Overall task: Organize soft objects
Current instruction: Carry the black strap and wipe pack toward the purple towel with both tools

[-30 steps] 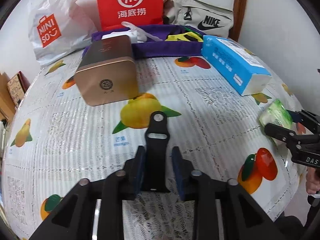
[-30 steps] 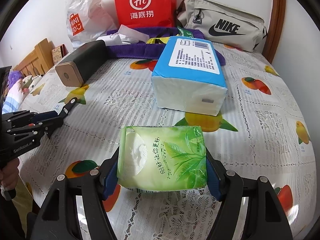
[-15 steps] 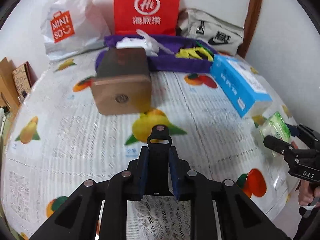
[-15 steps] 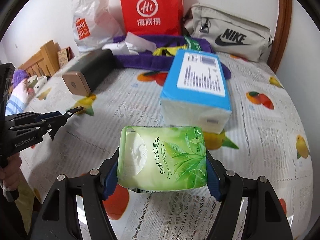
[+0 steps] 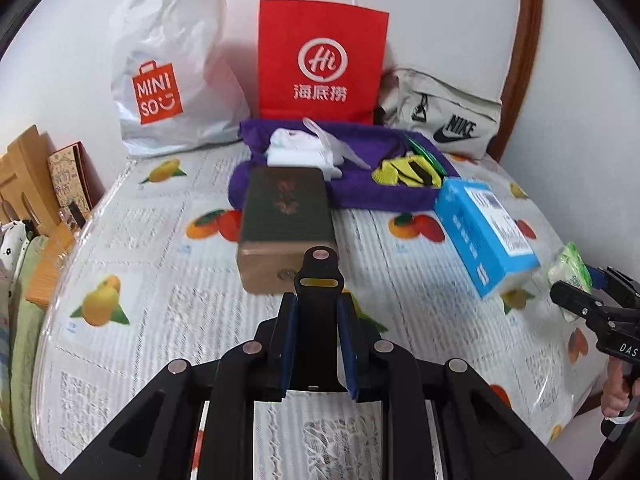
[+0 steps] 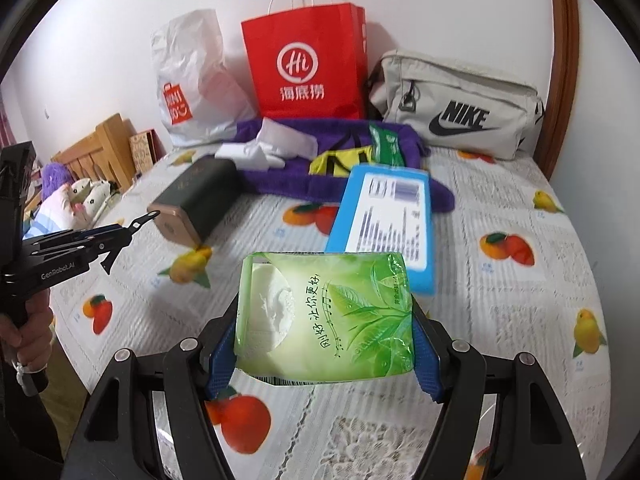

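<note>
My left gripper (image 5: 316,312) is shut on a black strap piece (image 5: 319,268), held upright above the fruit-print tablecloth (image 5: 168,320). My right gripper (image 6: 322,356) is shut on a green soft tissue pack (image 6: 332,312), its blue pads pressing both sides, lifted off the table. In the left wrist view that pack (image 5: 570,264) and the right gripper (image 5: 580,292) show at the far right edge. The left gripper (image 6: 132,226) appears at the left in the right wrist view, a hand on its handle.
A blue tissue box (image 6: 388,216) lies mid-table beside a dark green and gold box (image 5: 286,220). Behind them a purple cloth (image 5: 360,184) carries white and yellow items. A red paper bag (image 5: 320,64), a white plastic bag (image 5: 168,80) and a beige waist bag (image 6: 452,108) line the wall.
The left jaws closed onto the black strap and lifted it off the table. Both grippers rose, the right one still carrying the green pack.
</note>
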A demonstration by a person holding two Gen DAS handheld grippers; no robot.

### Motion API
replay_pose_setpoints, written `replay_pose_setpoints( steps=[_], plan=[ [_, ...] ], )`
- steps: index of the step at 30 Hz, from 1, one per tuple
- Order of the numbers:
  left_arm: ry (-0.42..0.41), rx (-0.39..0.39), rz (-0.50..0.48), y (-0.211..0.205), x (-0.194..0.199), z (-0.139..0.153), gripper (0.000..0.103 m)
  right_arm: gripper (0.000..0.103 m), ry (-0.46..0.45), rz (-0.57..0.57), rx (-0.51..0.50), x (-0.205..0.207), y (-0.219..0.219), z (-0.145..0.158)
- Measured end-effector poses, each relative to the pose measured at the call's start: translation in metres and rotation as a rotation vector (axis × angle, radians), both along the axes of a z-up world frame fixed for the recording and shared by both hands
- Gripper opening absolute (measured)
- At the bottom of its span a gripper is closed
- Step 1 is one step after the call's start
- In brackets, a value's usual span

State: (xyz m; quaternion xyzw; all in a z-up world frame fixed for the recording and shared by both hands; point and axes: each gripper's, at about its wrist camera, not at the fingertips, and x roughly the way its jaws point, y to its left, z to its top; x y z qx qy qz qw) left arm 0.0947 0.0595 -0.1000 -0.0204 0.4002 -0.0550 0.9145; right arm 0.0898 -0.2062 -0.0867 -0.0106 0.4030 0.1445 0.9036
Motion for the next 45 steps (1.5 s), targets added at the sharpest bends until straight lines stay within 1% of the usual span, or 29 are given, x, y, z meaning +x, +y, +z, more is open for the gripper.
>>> replay_pose_setpoints(
  steps=[7,21,34,45],
  plan=[
    [-0.008,-0.009,0.042,0.009,0.026,0.013,0.020,0.072,-0.018,-0.006,0.002,0.029,-0.005,0.013],
    [-0.022,-0.015,0.055,0.002,0.081,0.034,0.020,0.072,-0.037,0.002,0.002,0.094,0.002,0.025],
    [-0.013,-0.057,0.060,0.006,0.142,0.034,0.020,0.072,-0.029,0.007,0.007,0.159,0.009,0.023],
    [-0.002,-0.082,0.075,0.011,0.190,0.032,0.020,0.072,0.013,0.015,0.004,0.220,0.015,0.012]
  ],
)
